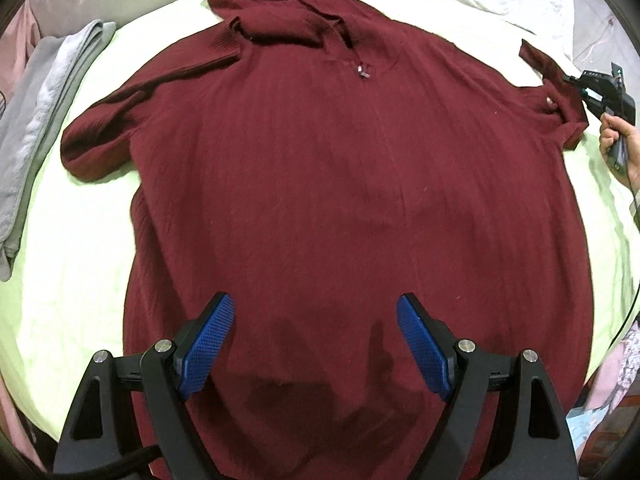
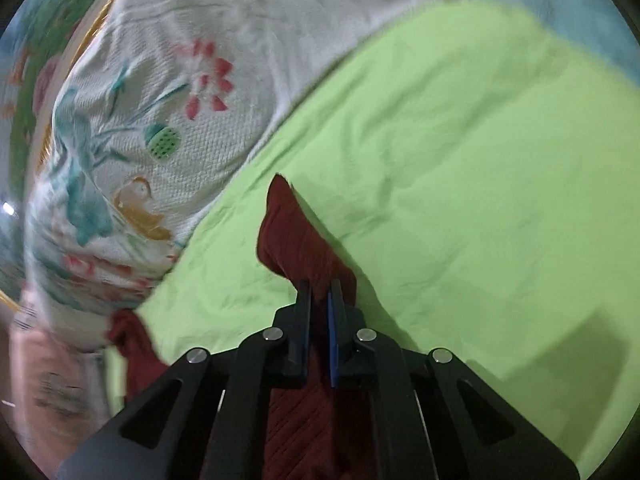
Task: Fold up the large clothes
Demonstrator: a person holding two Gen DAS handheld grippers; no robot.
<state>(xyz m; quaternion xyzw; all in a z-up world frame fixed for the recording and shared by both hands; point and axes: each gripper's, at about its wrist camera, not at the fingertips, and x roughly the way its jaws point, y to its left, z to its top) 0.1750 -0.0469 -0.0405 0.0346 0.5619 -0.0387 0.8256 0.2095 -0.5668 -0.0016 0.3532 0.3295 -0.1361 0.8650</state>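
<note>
A dark red hooded garment (image 1: 340, 168) lies spread flat on a light green sheet (image 1: 80, 260), hood at the far end and both sleeves out to the sides. My left gripper (image 1: 316, 304) hovers open over its lower middle, blue pads (image 1: 208, 348) wide apart with nothing between them. At the far right, my right gripper (image 1: 576, 80) is at the end of the right sleeve (image 1: 556, 96). In the right wrist view the right gripper (image 2: 320, 286) is shut on the red sleeve (image 2: 284, 232), whose cuff sticks out past the fingertips.
A folded grey cloth (image 1: 44, 120) lies along the left edge of the sheet. A white quilt with a floral print (image 2: 160, 100) is bunched up beyond the green sheet (image 2: 460, 160). A person's hand (image 1: 616, 140) holds the right gripper's handle.
</note>
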